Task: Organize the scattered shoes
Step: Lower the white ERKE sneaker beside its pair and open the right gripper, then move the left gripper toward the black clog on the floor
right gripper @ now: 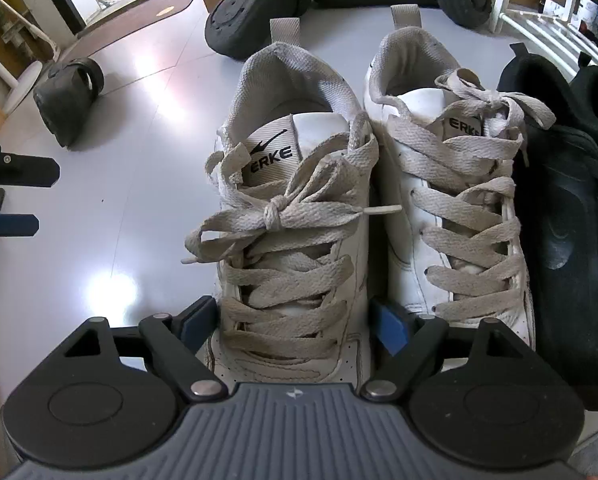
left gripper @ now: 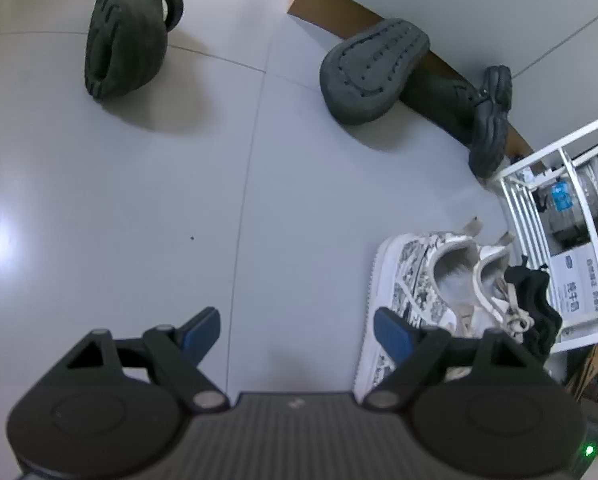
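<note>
About half of the job looks done. Two white sneakers are set side by side on the floor (left gripper: 139, 200), touching each other: the left white sneaker (right gripper: 295, 216) and the right white sneaker (right gripper: 455, 208). A black sneaker (right gripper: 571, 240) is lined up just beside them, close to the white rack (left gripper: 539, 184) at the floor's right edge. The right gripper (right gripper: 297, 320) is placed around the toe of the left white sneaker, one blue pad on each side. Its jaws are spread about as wide as the shoe, and it cannot be told if the shoe is squeezed or only framed. The left gripper (left gripper: 297, 330) is held wide open over bare floor, with nothing between its pads. Three dark shoes are judged to be left. A dark clog (left gripper: 127, 40) is seen alone, tipped on its side, far out on the floor, well apart from the row. A grey clog (left gripper: 371, 68) is leaned sole-up against the brown board (left gripper: 339, 8) at the wall. A chunky black shoe (left gripper: 491, 120) is also leaned there, near the rack.
</note>
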`<action>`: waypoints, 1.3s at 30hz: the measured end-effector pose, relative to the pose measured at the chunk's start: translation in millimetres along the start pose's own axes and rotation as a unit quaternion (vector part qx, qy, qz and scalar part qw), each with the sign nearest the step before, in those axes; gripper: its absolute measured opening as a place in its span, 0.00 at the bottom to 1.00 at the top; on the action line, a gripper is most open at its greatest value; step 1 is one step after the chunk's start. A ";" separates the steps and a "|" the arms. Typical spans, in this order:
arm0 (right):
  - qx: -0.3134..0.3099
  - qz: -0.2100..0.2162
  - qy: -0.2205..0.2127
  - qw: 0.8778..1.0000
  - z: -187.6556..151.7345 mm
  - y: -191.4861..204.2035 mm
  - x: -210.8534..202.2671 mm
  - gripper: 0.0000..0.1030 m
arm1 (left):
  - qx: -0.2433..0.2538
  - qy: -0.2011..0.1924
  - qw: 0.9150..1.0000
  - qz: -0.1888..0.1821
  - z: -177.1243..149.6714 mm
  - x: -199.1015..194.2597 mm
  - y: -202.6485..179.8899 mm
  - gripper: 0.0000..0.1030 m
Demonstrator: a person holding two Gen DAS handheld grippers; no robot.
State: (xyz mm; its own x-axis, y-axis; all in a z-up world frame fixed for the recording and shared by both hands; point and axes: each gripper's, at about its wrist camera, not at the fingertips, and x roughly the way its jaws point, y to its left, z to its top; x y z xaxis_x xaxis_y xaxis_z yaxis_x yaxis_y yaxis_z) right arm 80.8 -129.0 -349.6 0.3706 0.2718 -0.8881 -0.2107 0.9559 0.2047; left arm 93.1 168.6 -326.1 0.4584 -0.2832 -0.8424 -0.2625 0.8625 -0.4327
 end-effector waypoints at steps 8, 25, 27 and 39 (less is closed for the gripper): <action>-0.025 0.009 -0.005 1.000 -2.2 -1.5 -15.2 0.85 | -0.008 -0.007 1.000 0.005 3.0 -3.3 3.8 0.83; -0.027 0.044 -0.049 0.998 7.9 -47.2 -54.8 0.85 | -0.010 -0.020 1.000 0.010 8.8 -7.7 3.9 0.83; -0.025 0.039 -0.050 0.998 9.1 -53.0 -54.9 0.85 | -0.011 -0.025 1.000 0.013 11.7 -9.5 4.3 0.83; -0.024 0.030 -0.047 0.998 7.3 -72.8 -56.4 0.85 | -0.006 -0.074 0.995 0.064 44.4 -34.2 9.8 0.83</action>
State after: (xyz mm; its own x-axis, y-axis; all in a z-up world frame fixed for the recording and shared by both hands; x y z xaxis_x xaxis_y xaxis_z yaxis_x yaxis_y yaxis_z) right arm 81.9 -213.0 -311.3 0.4381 0.3393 -0.8324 -0.2769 0.9319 0.2342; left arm 112.6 205.3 -287.3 0.5407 -0.1052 -0.8346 -0.3371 0.8819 -0.3296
